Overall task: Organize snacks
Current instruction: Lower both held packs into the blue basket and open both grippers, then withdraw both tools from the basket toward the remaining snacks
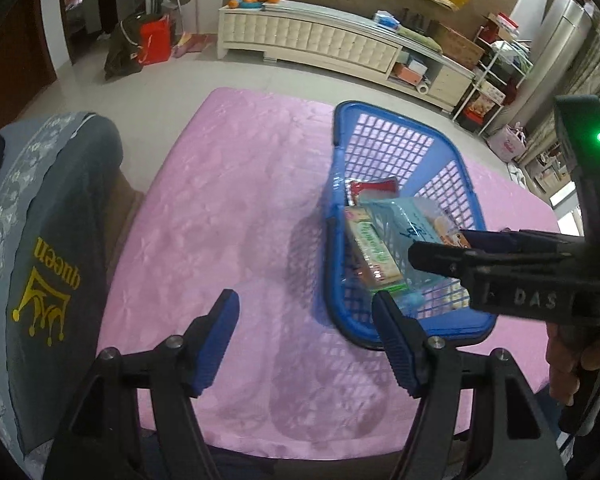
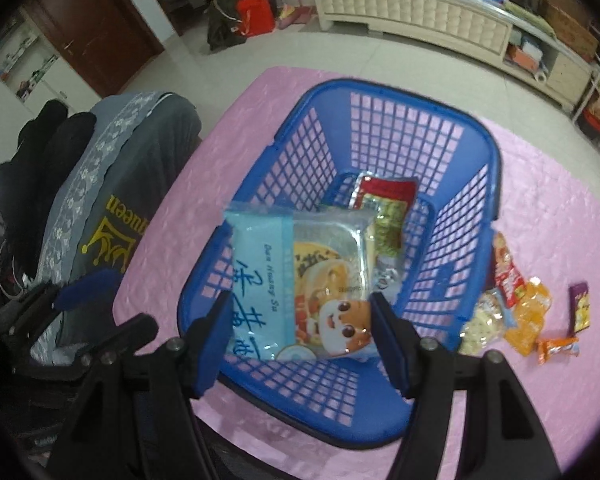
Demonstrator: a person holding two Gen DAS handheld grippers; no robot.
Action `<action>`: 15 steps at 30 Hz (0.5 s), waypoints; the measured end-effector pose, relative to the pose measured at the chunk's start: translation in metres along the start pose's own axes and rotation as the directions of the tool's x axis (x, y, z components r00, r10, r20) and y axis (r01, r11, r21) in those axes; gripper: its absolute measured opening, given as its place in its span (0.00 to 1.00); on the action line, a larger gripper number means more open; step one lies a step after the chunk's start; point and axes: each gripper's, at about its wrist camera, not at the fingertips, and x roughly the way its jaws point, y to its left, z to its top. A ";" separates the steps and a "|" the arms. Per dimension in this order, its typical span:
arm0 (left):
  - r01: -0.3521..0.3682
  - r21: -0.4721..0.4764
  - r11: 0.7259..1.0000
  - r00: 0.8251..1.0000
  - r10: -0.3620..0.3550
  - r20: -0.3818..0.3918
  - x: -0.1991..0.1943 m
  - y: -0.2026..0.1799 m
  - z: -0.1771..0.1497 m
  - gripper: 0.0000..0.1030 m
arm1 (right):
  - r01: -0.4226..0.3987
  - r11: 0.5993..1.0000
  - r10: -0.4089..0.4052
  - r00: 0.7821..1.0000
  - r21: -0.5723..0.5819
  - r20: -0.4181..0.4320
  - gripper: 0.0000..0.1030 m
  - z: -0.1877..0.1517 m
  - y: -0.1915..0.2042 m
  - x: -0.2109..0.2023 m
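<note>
The left gripper (image 1: 306,344) hangs released over the pink tablecloth (image 1: 228,200), with a white cabinet (image 1: 312,40) across the tiled floor. The right gripper (image 2: 300,340) stands spread; the light-blue snack packet (image 2: 296,280) lies between its jaws, atop the blue basket (image 2: 380,92), contact indeterminable. Loose snacks (image 2: 524,304) lie right of the basket.

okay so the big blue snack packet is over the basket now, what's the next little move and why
Probably lift the right tool clear and swing toward the loose snacks on the pink cloth. Its jaws look spread beside the blue packet, which lies across the blue basket, so it seems released.
</note>
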 end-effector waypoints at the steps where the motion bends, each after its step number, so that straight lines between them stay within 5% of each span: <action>1: 0.000 -0.004 1.000 1.000 0.000 -0.001 0.000 0.004 -0.001 0.65 | -0.007 1.000 0.007 1.000 0.019 -0.012 0.69 0.001 0.000 0.006; 15: 0.011 -0.034 0.999 1.000 -0.011 -0.009 0.001 0.018 -0.008 0.65 | -0.030 0.998 0.035 0.992 0.049 -0.118 0.77 -0.008 0.008 0.030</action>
